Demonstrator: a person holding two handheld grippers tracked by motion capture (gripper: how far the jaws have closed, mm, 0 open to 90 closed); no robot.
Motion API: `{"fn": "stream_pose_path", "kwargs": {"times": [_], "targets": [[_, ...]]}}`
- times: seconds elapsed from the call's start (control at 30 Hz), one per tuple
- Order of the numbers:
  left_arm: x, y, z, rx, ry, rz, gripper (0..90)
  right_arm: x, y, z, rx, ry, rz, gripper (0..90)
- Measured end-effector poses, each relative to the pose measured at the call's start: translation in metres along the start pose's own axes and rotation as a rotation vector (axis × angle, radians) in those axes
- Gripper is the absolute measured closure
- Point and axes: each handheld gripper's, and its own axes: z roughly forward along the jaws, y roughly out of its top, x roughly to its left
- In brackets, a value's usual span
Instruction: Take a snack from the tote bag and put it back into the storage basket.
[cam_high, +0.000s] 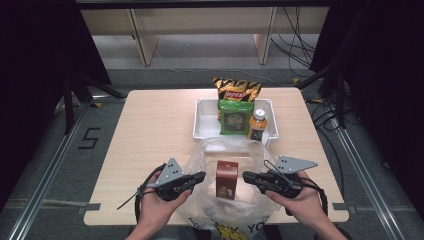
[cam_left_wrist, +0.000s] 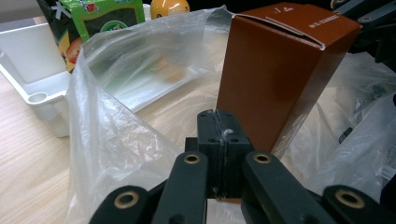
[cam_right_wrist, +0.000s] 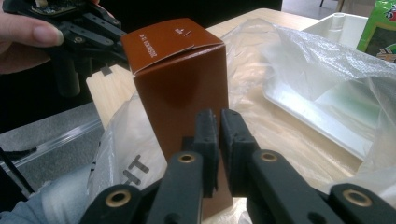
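We have both grippers at the mouth of the clear, thin plastic bag (cam_high: 227, 200) near the bottom centre of the high view, with the tall brown cardboard box (cam_high: 226, 179) standing upright inside it. The left gripper (cam_high: 199, 176) has its jaws pressed together on the bag's film, which shows as a pale sliver pinched between its pads in the left gripper view. The right gripper (cam_high: 247, 176) is also closed; whether it holds film we cannot tell.

If we pull the rims apart unevenly, the slippery film could slide out or the box could topple.

The high view alone shows the white plastic tray (cam_high: 201, 125) holding a green snack packet (cam_high: 234, 118) and an orange-capped bottle (cam_high: 258, 125).
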Motion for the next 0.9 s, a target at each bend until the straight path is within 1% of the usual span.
{"fn": "stream_pose_path", "kwargs": {"times": [0.03, 0.07, 0.1, 0.13, 0.17, 0.2, 0.23, 0.27, 0.3, 0.33, 0.37, 0.4, 0.43, 0.47, 0.5, 0.53, 0.57, 0.6, 0.63, 0.67, 0.7, 0.73, 0.77, 0.8, 0.83, 0.87, 0.9], "targets": [[-0.001, 0.0, 0.002, 0.001, 0.0, -0.004, 89.0, -0.002, 0.001, 0.002, -0.005, 0.011, -0.025, 88.5], [-0.001, 0.001, 0.003, -0.003, -0.002, -0.006, 89.1, -0.002, 0.001, 0.003, -0.002, 0.011, -0.03, 89.1], [-0.001, 0.001, 0.004, 0.0, -0.009, 0.005, 89.1, 0.0, 0.001, 0.005, -0.018, 0.002, -0.021, 89.6], [-0.002, 0.002, 0.005, 0.003, -0.005, 0.005, 89.2, -0.001, 0.002, 0.006, -0.004, 0.016, -0.038, 90.0], [-0.003, 0.002, 0.006, 0.006, -0.006, -0.002, 89.2, 0.0, 0.003, 0.005, -0.001, -0.003, -0.035, 90.0], [-0.002, 0.002, 0.007, 0.002, -0.021, 0.007, 89.3, 0.001, 0.002, 0.007, -0.001, -0.003, -0.027, 90.0], [-0.003, 0.003, 0.008, 0.008, -0.012, 0.01, 89.3, 0.003, 0.003, 0.009, -0.007, 0.004, -0.012, 90.0], [-0.004, 0.003, 0.008, 0.005, -0.014, 0.012, 89.3, 0.001, 0.003, 0.009, 0.0, -0.002, -0.045, 90.0], [-0.005, 0.003, 0.009, 0.004, -0.011, 0.004, 89.3, 0.004, 0.003, 0.011, 0.007, -0.003, -0.013, 90.0], [-0.005, 0.004, 0.009, 0.003, -0.012, 0.004, 89.3, 0.005, 0.003, 0.011, 0.019, -0.003, -0.013, 90.0], [-0.005, 0.004, 0.009, 0.001, -0.017, 0.011, 89.3, 0.003, 0.004, 0.013, 0.009, -0.008, -0.036, 90.0], [-0.006, 0.004, 0.009, -0.002, -0.02, 0.005, 89.3, 0.004, 0.004, 0.014, 0.011, 0.003, -0.029, 90.0], [-0.006, 0.005, 0.01, -0.003, -0.026, 0.012, 89.3, 0.002, 0.005, 0.015, 0.002, -0.008, -0.058, 90.0], [-0.007, 0.005, 0.009, -0.004, -0.027, 0.013, 89.3, 0.005, 0.004, 0.016, 0.008, 0.011, -0.014, 90.0], [-0.006, 0.005, 0.01, -0.008, -0.037, 0.014, 89.3, 0.005, 0.005, 0.018, 0.006, 0.023, -0.015, 90.0], [-0.006, 0.005, 0.01, -0.008, -0.035, 0.013, 89.3, 0.004, 0.006, 0.017, 0.018, 0.012, -0.033, 90.0], [-0.006, 0.005, 0.01, -0.008, -0.033, 0.012, 89.3, 0.004, 0.006, 0.018, 0.01, 0.015, -0.032, 90.0], [-0.007, 0.005, 0.01, -0.003, -0.027, 0.014, 89.3, 0.005, 0.007, 0.018, 0.013, 0.012, -0.024, 90.0], [-0.007, 0.005, 0.01, -0.003, -0.03, 0.016, 89.3, 0.004, 0.007, 0.018, 0.014, 0.011, -0.028, 90.0], [-0.007, 0.005, 0.01, -0.005, -0.032, 0.024, 89.3, 0.003, 0.008, 0.019, 0.001, -0.009, -0.056, 90.0], [-0.008, 0.005, 0.011, -0.006, -0.032, 0.019, 89.3, 0.005, 0.008, 0.018, 0.013, -0.006, -0.027, 90.0], [-0.008, 0.005, 0.011, -0.002, -0.031, 0.024, 89.2, 0.003, 0.008, 0.018, 0.016, -0.01, -0.05, 90.0], [-0.009, 0.005, 0.011, -0.003, -0.033, 0.023, 89.2, 0.003, 0.009, 0.019, 0.024, -0.013, -0.061, 90.0], [-0.009, 0.005, 0.011, -0.004, -0.035, 0.022, 89.3, 0.003, 0.009, 0.02, 0.018, 0.006, -0.035, 90.0], [-0.009, 0.005, 0.011, -0.005, -0.038, 0.029, 89.3, 0.003, 0.009, 0.02, 0.02, 0.013, -0.032, 90.0], [-0.01, 0.005, 0.012, -0.004, -0.041, 0.033, 89.3, 0.004, 0.009, 0.019, 0.022, -0.014, -0.02, 90.0], [-0.01, 0.006, 0.012, -0.002, -0.041, 0.037, 89.3, 0.001, 0.009, 0.02, 0.018, -0.016, -0.052, 90.0]]}}
